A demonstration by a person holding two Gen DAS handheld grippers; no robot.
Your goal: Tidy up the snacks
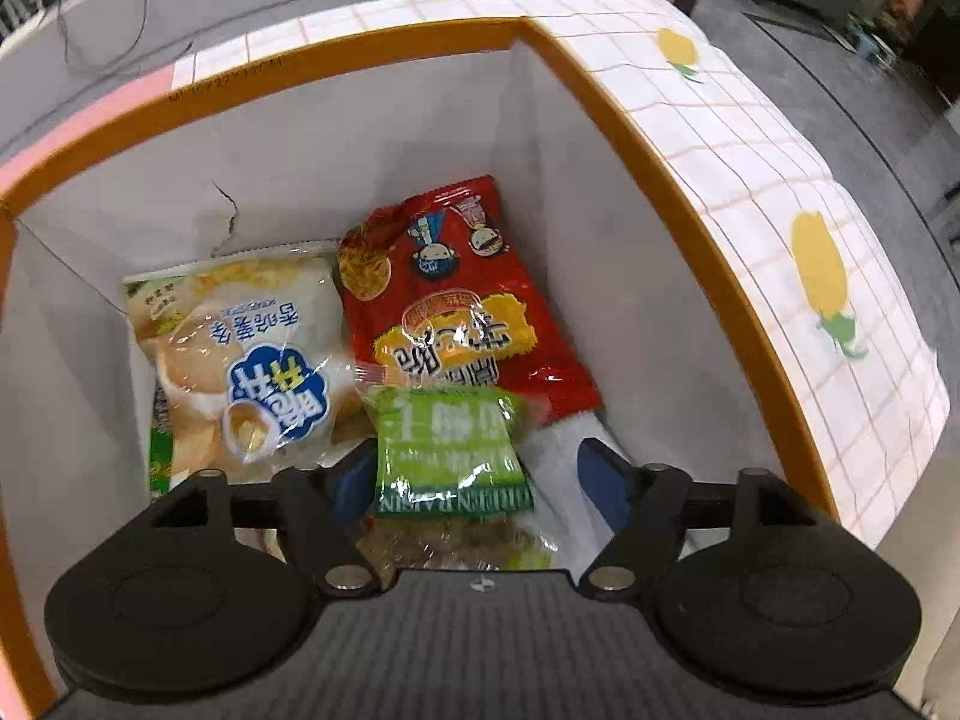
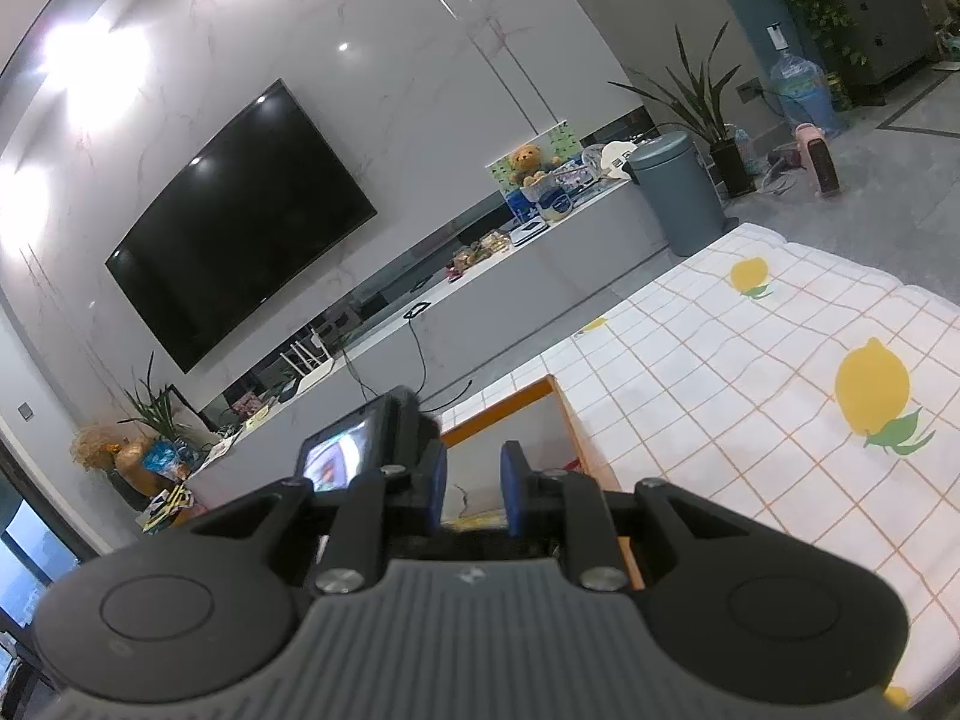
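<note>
An orange-rimmed box [image 1: 384, 42] with white inner walls stands on a tablecloth [image 1: 738, 138] printed with a thin grid and yellow lemons, and the left wrist view looks steeply down into it. On its floor lie several snack packets close together: a pale bag of round biscuits [image 1: 240, 354] with a blue and white logo at the left, a red crinkled packet [image 1: 444, 294] with cartoon figures beside it at the right and touching it along one edge, and a small green packet [image 1: 450, 450] lying over the near ends of both. Beneath the green packet a clear bag of brownish pieces [image 1: 456, 546] shows, and a strip of another green wrapper [image 1: 159, 456] peeps out under the biscuit bag by the left wall. One inner wall has a small tear near its fold. The left gripper [image 1: 480, 480] hangs inside the box with its blue-padded fingers [image 1: 606, 480] spread wide on either side of the green packet; the pads stand clear of it, so the packet lies loose on the pile and nothing is gripped. The right gripper [image 2: 474, 489] sits at a shallow tilt beside the box, its fingers drawn near together with only a narrow gap and nothing between them; beyond its tips the box corner and the back of the other device appear, with a wall-mounted television [image 2: 240, 222] and a long low cabinet [image 2: 480, 300] across the room.
</note>
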